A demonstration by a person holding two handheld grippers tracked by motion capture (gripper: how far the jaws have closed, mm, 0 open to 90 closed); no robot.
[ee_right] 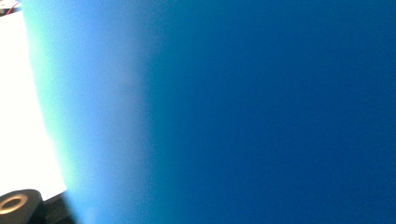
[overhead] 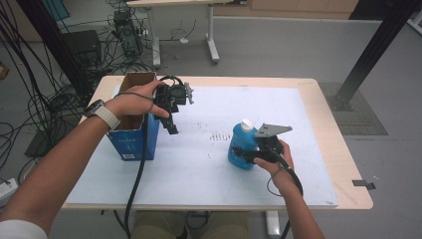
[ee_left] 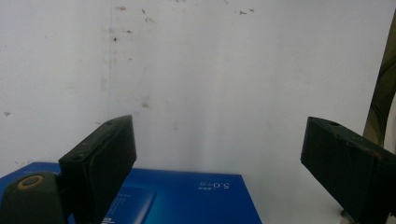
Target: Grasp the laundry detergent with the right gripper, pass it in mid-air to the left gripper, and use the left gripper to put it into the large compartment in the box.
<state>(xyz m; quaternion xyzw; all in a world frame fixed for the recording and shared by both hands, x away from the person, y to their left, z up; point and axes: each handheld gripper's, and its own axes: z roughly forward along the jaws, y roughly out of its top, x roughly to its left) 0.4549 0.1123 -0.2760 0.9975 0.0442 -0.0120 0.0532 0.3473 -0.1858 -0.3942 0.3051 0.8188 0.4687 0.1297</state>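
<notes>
Gripping rounded, smooth blue plastic bottle, right claw.

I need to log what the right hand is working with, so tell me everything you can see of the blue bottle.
The blue bottle stands upright on the white table cover, right of the middle and well apart from the open blue carton. Its body is a glossy, rounded blue that looks like plastic, topped by a white screw cap, still on. The right gripper is shut on its body from the right side. In the right gripper view, the blue wall is blurred; no label can be read.
</notes>
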